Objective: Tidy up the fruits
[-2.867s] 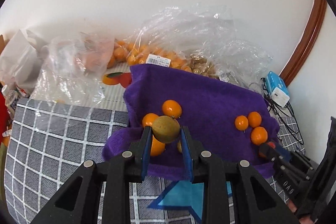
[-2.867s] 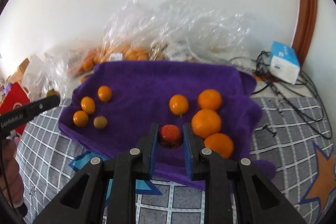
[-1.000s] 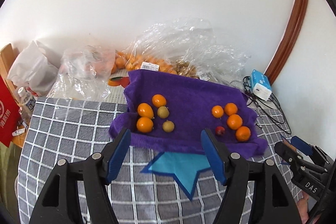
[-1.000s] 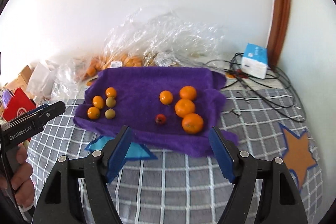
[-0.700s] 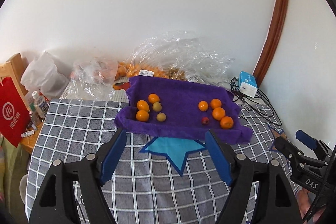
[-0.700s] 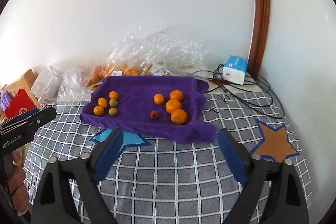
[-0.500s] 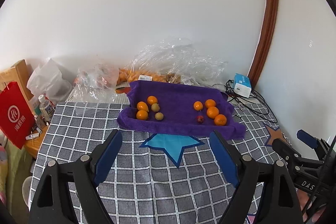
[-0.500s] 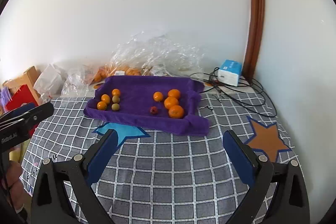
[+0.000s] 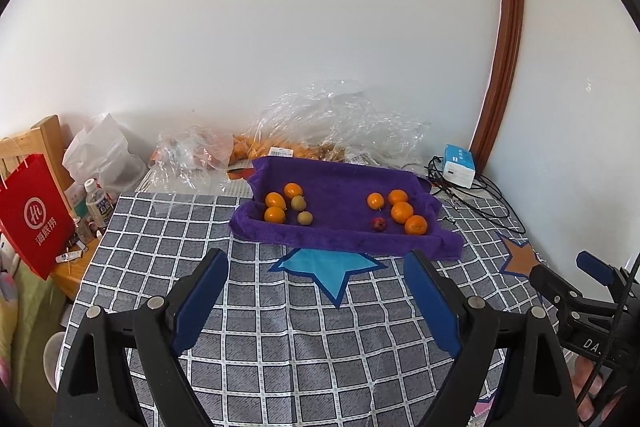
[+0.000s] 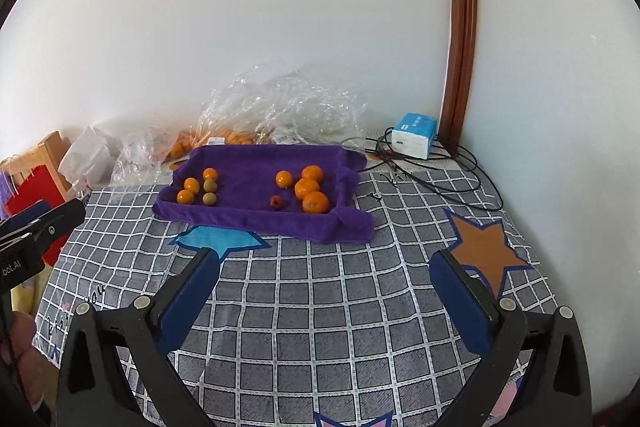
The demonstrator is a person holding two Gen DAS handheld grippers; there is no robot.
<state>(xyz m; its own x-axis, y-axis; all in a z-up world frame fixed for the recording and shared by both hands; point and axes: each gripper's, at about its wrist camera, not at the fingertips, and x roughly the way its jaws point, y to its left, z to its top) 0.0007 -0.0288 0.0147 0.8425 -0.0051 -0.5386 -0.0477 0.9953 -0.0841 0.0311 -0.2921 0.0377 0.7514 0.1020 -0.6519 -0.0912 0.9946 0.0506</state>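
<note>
A purple towel [image 9: 340,231] [image 10: 256,215] lies at the far side of the checked table. On its left lie three small oranges [image 9: 276,201] and two green-brown fruits [image 9: 305,217]. On its right lie several oranges [image 9: 401,211] [image 10: 307,188] and a small red fruit [image 9: 378,224] [image 10: 275,202]. My left gripper [image 9: 316,301] is open and empty, well back from the towel over the table's near part. My right gripper [image 10: 326,297] is open and empty, also well back.
Clear plastic bags [image 9: 340,131] with more oranges lie behind the towel by the wall. A blue-white box [image 9: 459,165] and black cables [image 10: 432,171] sit at the back right. A red bag [image 9: 34,215], a bottle [image 9: 98,205] and a wooden chair stand left of the table.
Both grippers let go of their fruit, the green-brown one on the left and the red one on the right, opened wide and drew back and up from the towel.
</note>
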